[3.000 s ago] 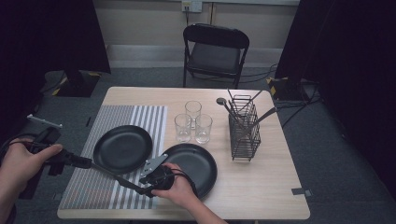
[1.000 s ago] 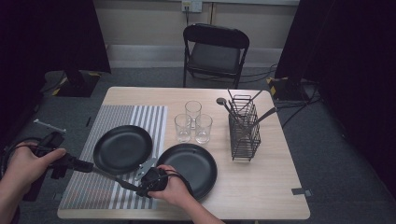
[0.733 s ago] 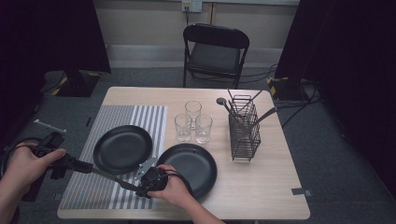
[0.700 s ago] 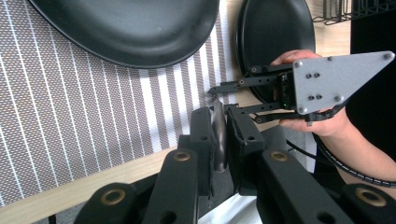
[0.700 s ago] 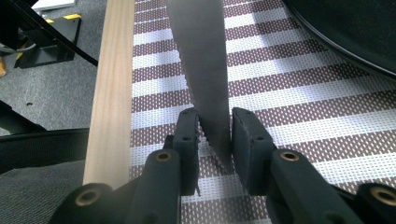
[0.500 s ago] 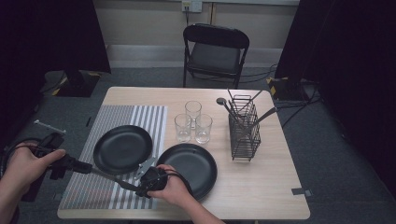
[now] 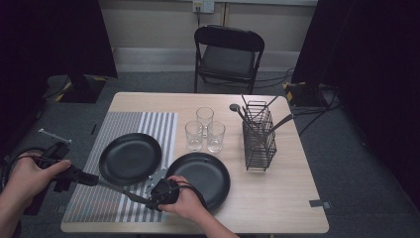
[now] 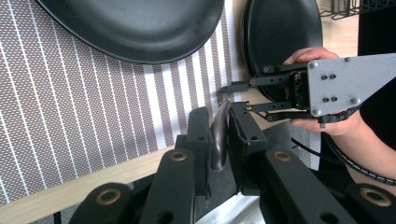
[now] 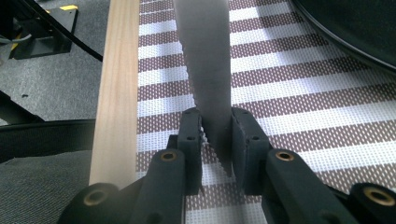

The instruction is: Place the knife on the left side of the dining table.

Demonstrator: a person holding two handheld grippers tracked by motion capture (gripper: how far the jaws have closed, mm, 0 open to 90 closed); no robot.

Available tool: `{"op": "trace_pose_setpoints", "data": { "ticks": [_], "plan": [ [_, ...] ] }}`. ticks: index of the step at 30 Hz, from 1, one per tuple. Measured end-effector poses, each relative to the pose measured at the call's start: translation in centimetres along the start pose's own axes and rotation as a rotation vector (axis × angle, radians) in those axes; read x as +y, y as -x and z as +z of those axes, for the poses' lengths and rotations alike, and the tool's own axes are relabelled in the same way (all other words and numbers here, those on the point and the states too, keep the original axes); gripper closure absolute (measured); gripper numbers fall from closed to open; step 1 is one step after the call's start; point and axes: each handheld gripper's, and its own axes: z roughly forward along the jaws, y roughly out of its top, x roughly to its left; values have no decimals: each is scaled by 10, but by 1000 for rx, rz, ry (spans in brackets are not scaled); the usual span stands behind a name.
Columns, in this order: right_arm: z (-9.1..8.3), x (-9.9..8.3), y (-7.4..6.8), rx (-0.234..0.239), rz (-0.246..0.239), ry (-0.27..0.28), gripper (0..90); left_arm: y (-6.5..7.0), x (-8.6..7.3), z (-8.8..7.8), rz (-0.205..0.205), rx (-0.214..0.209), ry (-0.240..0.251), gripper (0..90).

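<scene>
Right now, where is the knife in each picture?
High view: the knife is low left, over the striped mat.
Left gripper view: its dark handle stands bottom middle, between the jaws.
Right gripper view: its toothed blade runs up the middle, between the jaws.
Shared landmark: the striped mat.

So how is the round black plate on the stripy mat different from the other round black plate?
The round black plate on the mat lies on the grey-and-white striped mat; the other round black plate lies beside it on the bare wooden table. The first shows whole from above; the right hand covers part of the other's near rim. Both are black, round and empty.
</scene>
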Motion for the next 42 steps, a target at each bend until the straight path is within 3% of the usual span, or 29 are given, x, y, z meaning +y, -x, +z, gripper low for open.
{"op": "trace_pose_setpoints", "data": {
  "ticks": [9,10,20,34,35,42],
  "plan": [
    [3,-1,2,11,18,4,735,-1,2,1,2,35,-20,780],
    [3,-1,3,14,22,4,737,-3,2,1,20,39,-29,778],
    [6,0,2,13,7,-7,756,-7,1,3,-9,34,-17,770],
    [6,0,1,2,-15,-9,761,-14,0,4,-2,53,-19,755],
    [6,0,1,0,-19,-5,761,-14,0,5,-10,37,-22,754],
    [6,0,0,-3,-24,-7,763,-20,-2,6,-20,46,-23,746]
  ]
}}
